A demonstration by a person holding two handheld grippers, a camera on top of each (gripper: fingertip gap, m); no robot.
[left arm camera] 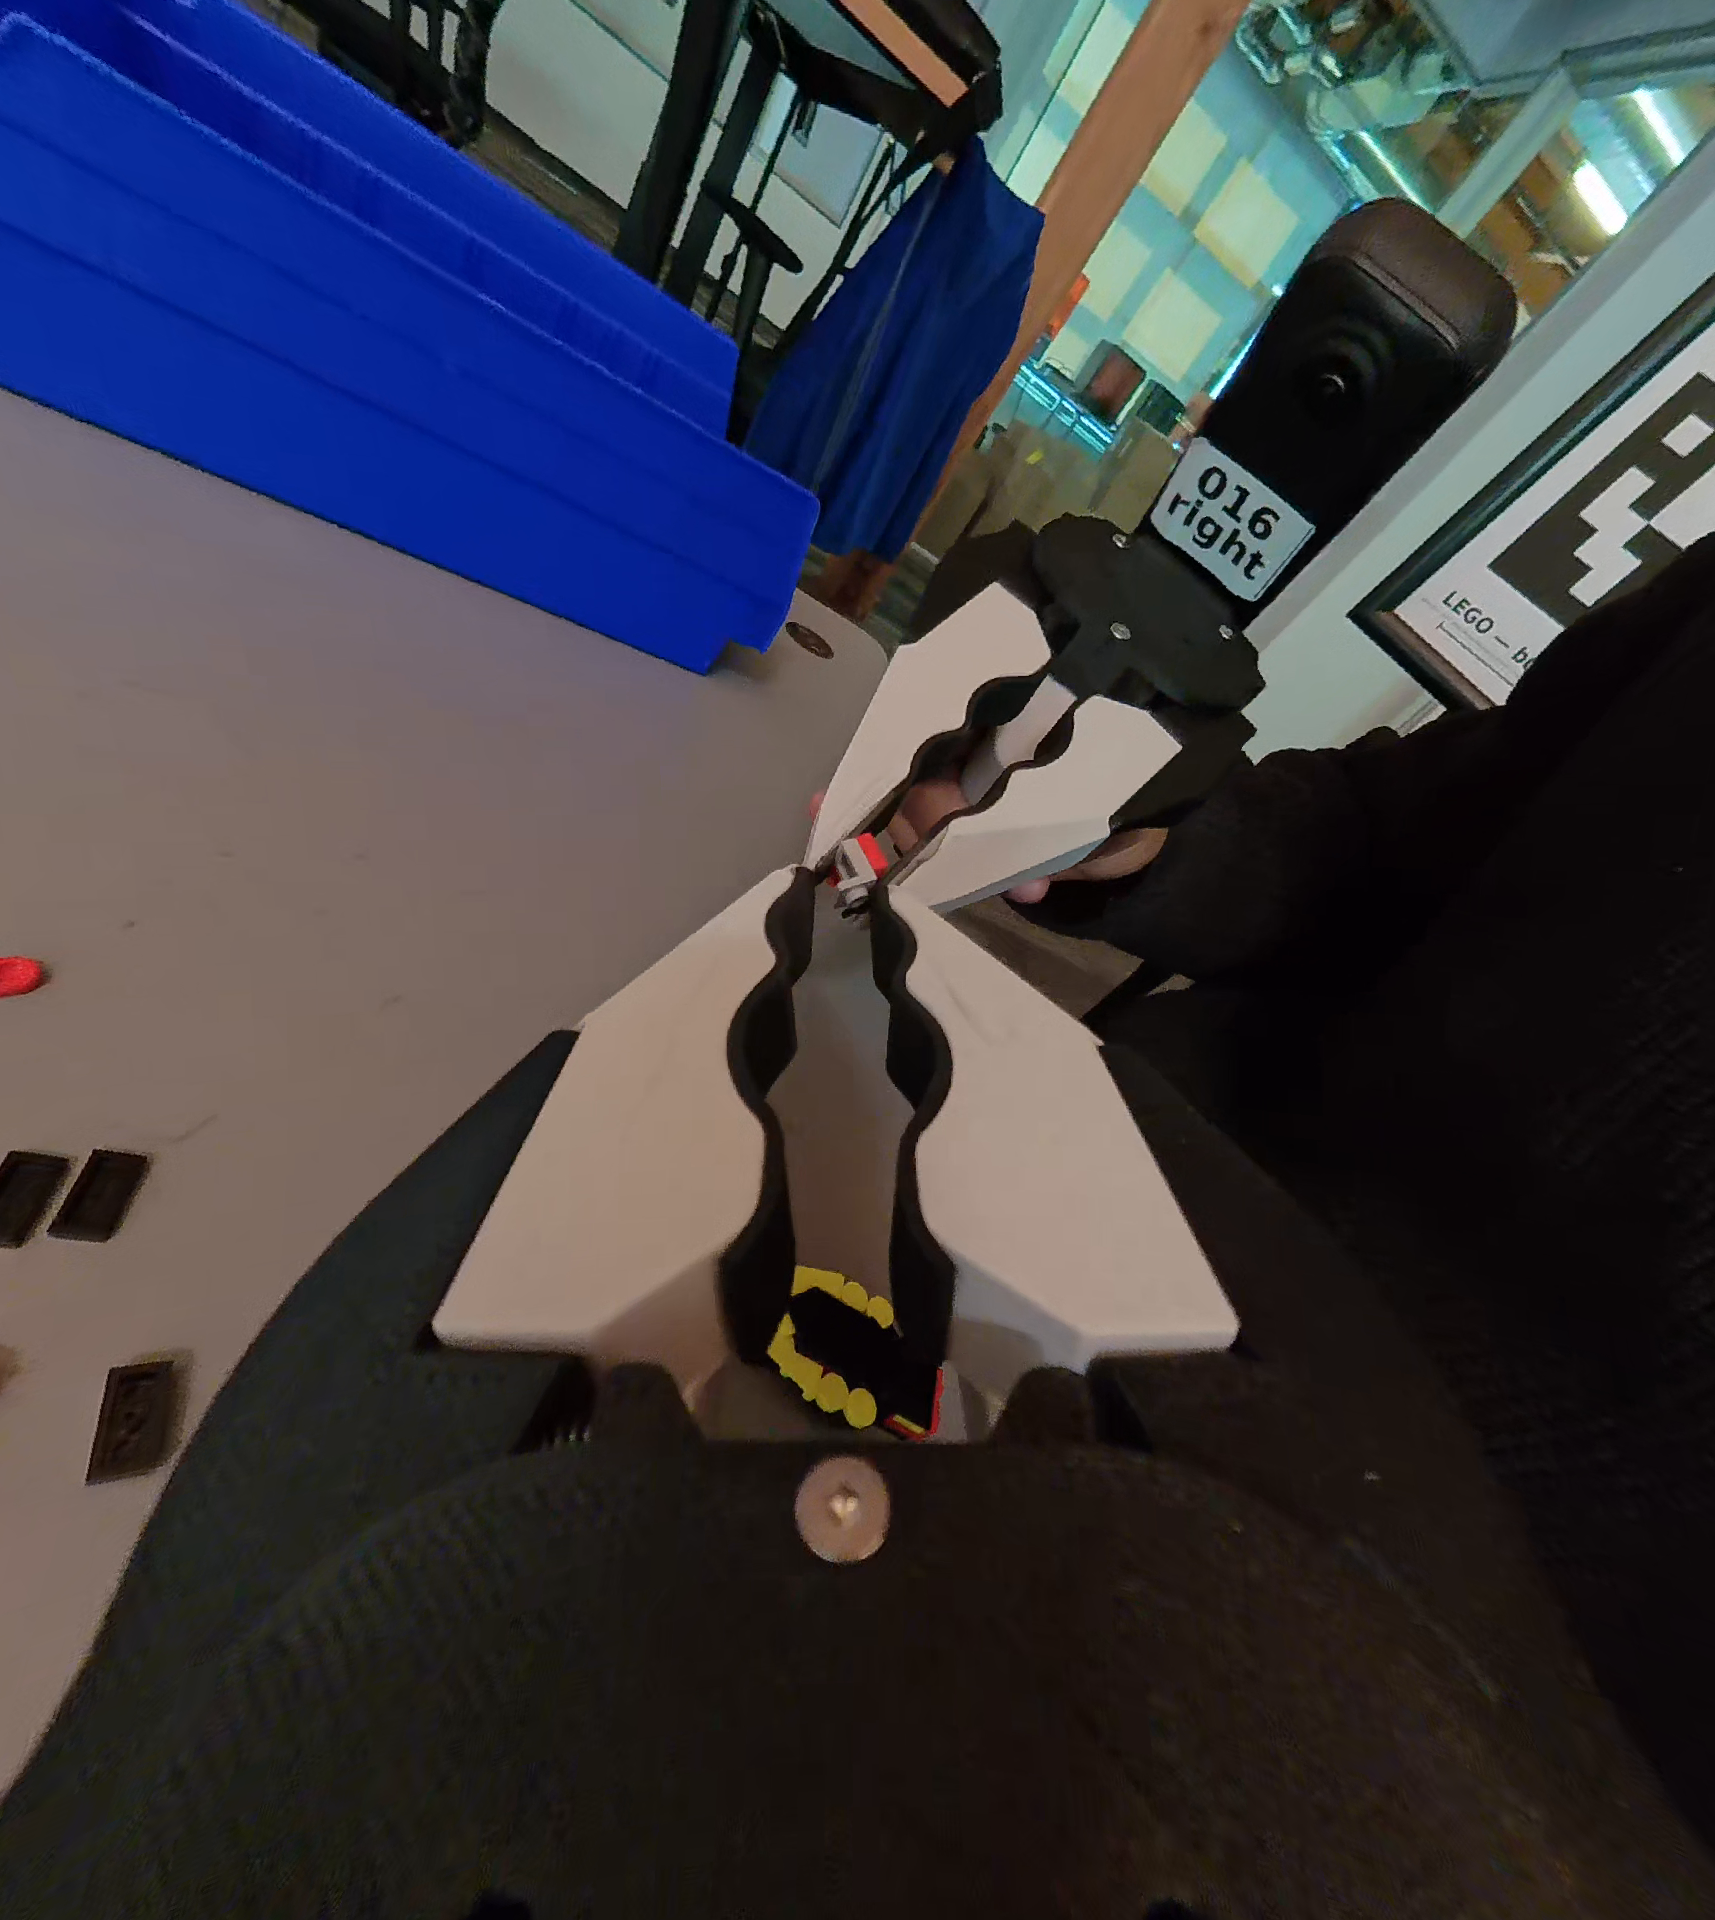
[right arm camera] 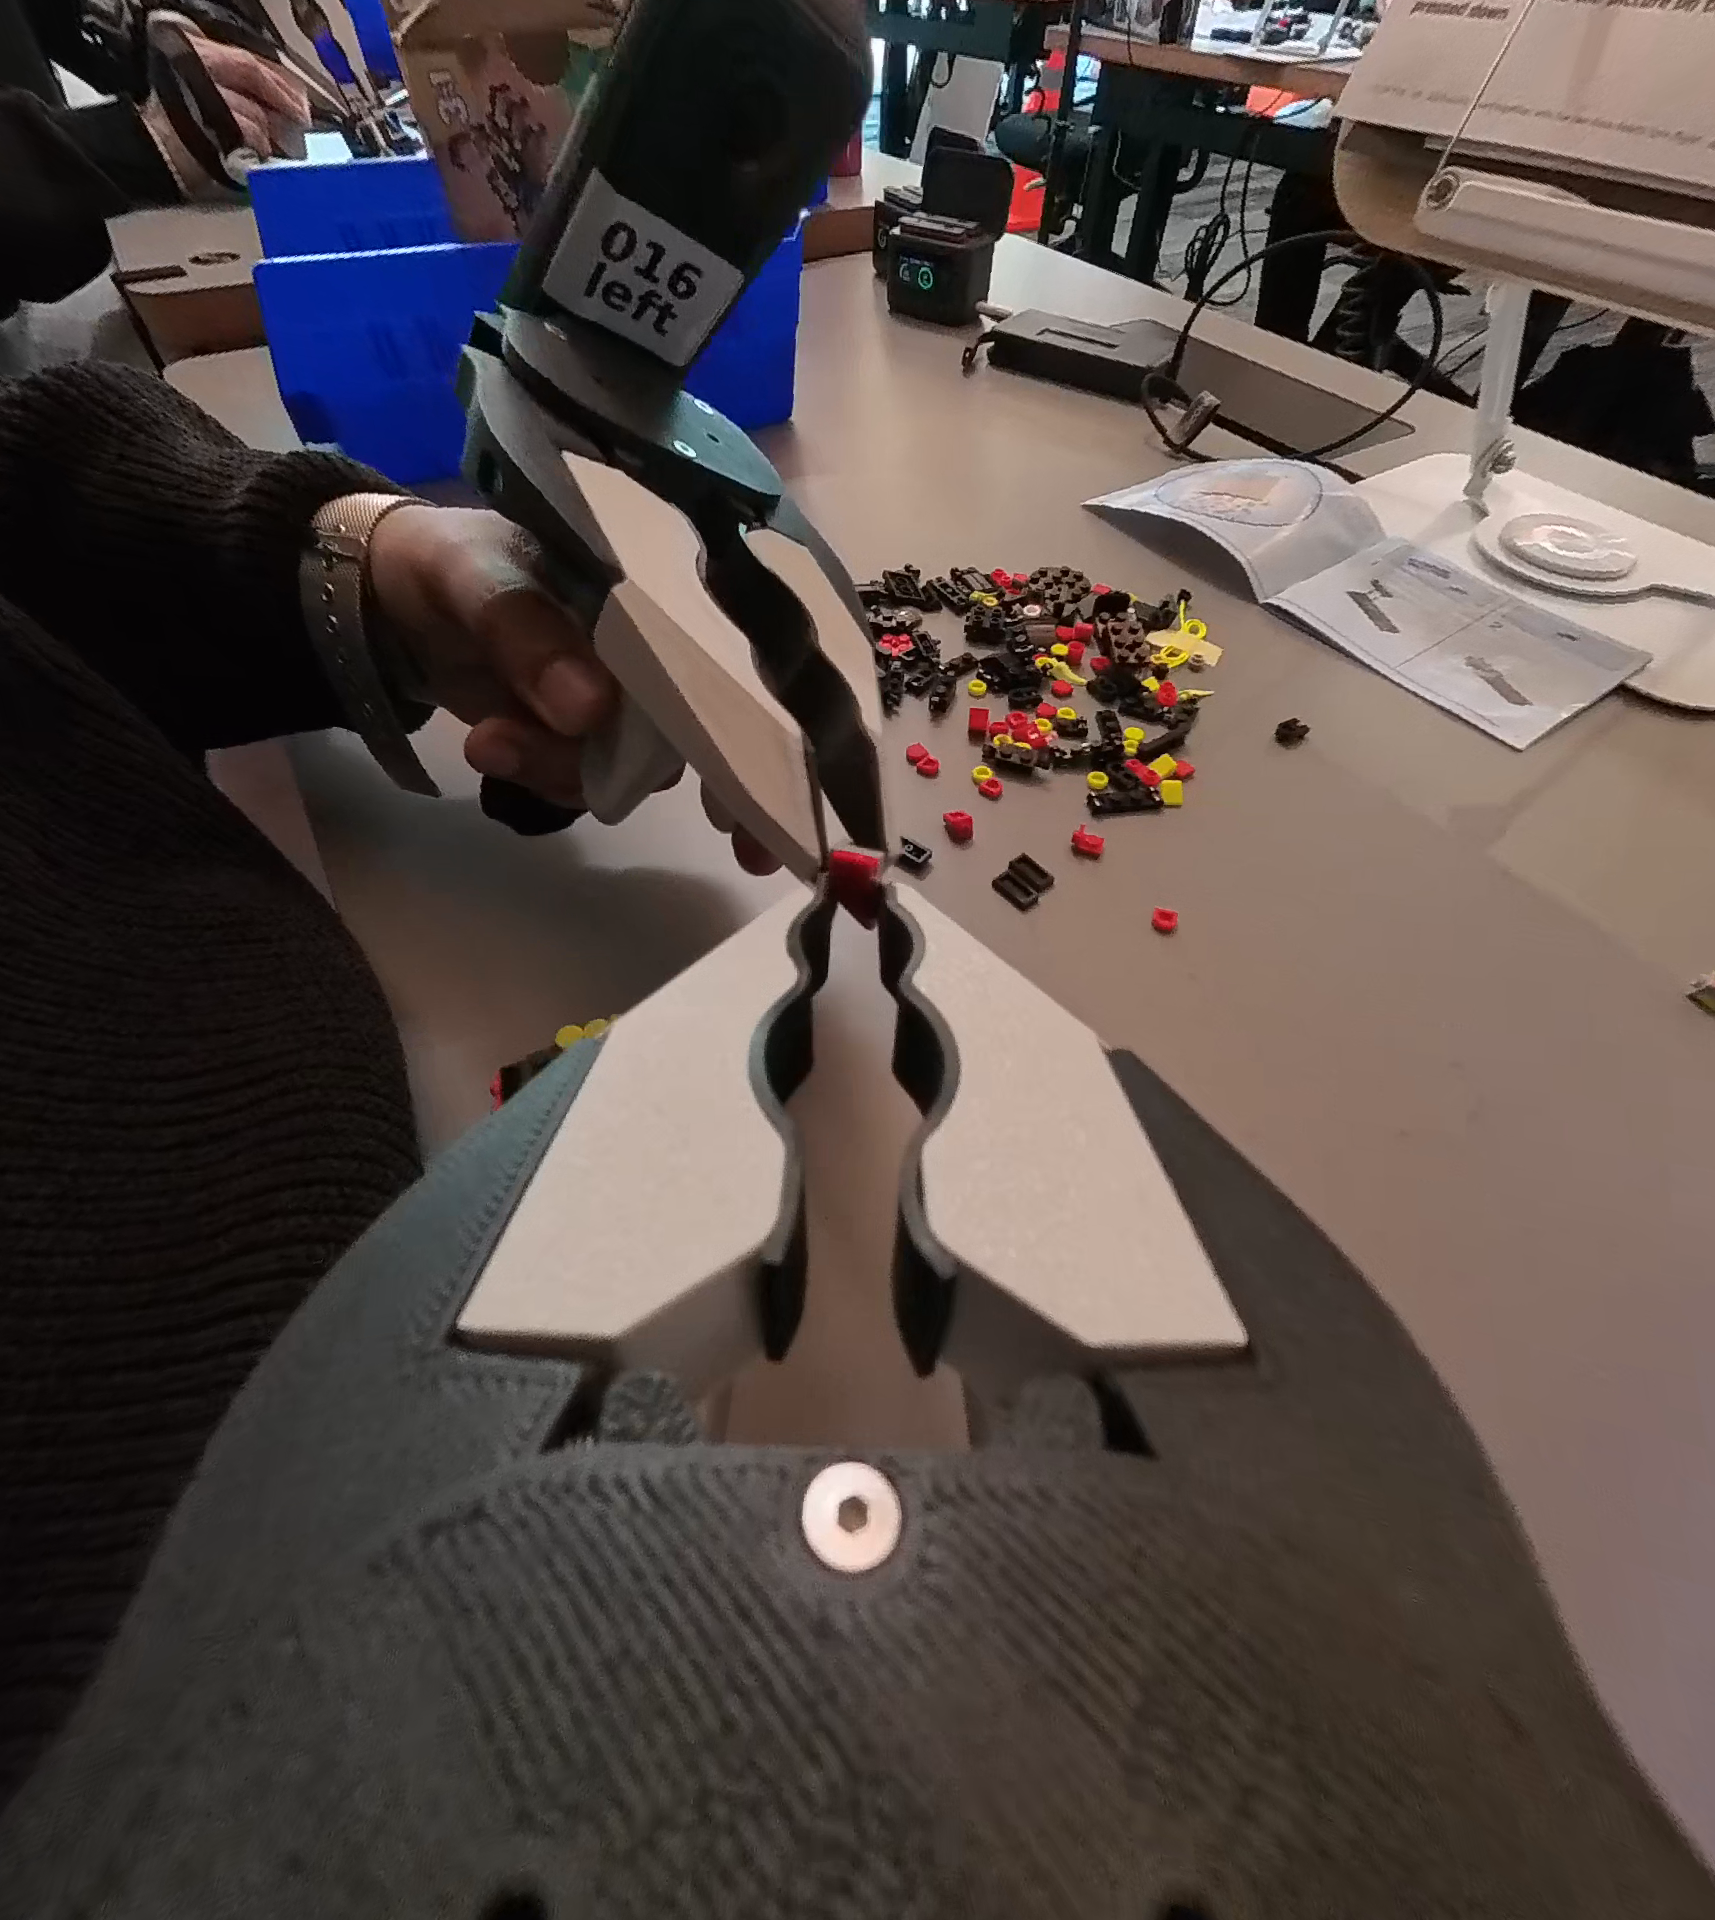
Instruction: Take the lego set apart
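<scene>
— Where's the piece?

— I see a small red-and-grey lego piece [left arm camera: 855, 864] pinched between both tips, held above the worktop [left arm camera: 313, 831]. My left gripper [left arm camera: 840, 902] is nearly closed on it; my right gripper [right arm camera: 855, 902] clamps its red end [right arm camera: 855, 878] from the opposite side.

— Around it?

— In the right view, a pile [right arm camera: 1040, 675] of black, red and yellow bits lies at one o'clock, a booklet [right arm camera: 1372, 592] at two. Blue bins [left arm camera: 313, 312] sit at eleven in the left view.

Bins [left arm camera: 333, 343] blue — loose bricks [right arm camera: 1040, 675] black, red, yellow — table [right arm camera: 1352, 1039] grey-beige.
</scene>
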